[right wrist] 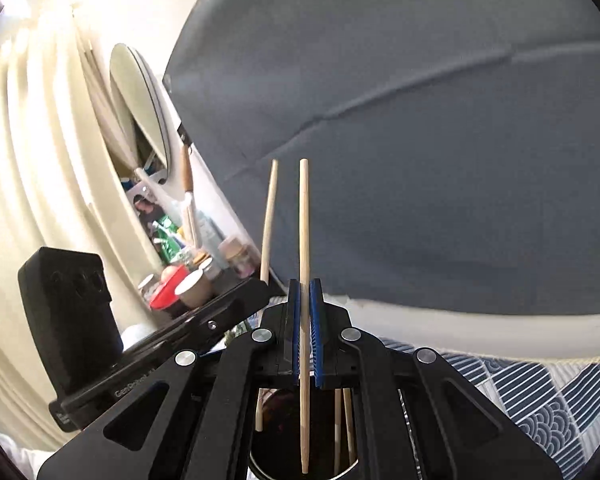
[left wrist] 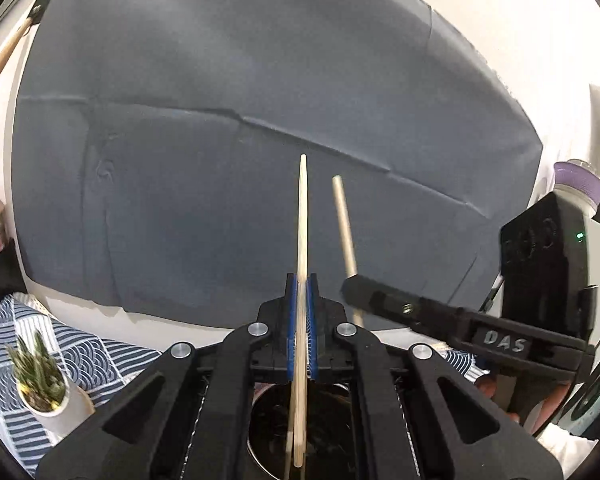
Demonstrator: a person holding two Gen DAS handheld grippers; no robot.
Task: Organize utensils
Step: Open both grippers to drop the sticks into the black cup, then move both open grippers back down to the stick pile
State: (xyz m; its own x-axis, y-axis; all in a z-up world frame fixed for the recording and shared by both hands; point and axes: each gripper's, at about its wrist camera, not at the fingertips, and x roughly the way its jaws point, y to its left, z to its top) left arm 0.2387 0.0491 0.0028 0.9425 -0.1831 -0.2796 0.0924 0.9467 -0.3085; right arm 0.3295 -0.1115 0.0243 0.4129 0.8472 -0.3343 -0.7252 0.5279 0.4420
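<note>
My left gripper (left wrist: pixel 302 284) is shut on a pale wooden chopstick (left wrist: pixel 302 216) that stands upright, its lower end over a dark round holder (left wrist: pixel 272 436) below the jaws. My right gripper (right wrist: pixel 305 288) is shut on a second wooden chopstick (right wrist: pixel 304 220), also upright, its lower end inside the same dark holder (right wrist: pixel 276 428), where a few more chopsticks (right wrist: pixel 342 428) stand. The right gripper (left wrist: pixel 354 280) shows in the left wrist view with its chopstick (left wrist: pixel 344 224). The left gripper (right wrist: pixel 260 284) and its chopstick (right wrist: pixel 269 216) show in the right wrist view.
A grey cloth (left wrist: pixel 260 120) hangs on the wall ahead. A blue patterned tablecloth (left wrist: pixel 80 356) lies below, with a small potted plant (left wrist: pixel 46 392) at the left. Cups, bottles and a red item (right wrist: pixel 188 280) crowd the left in the right wrist view, beside an oval mirror (right wrist: pixel 140 104).
</note>
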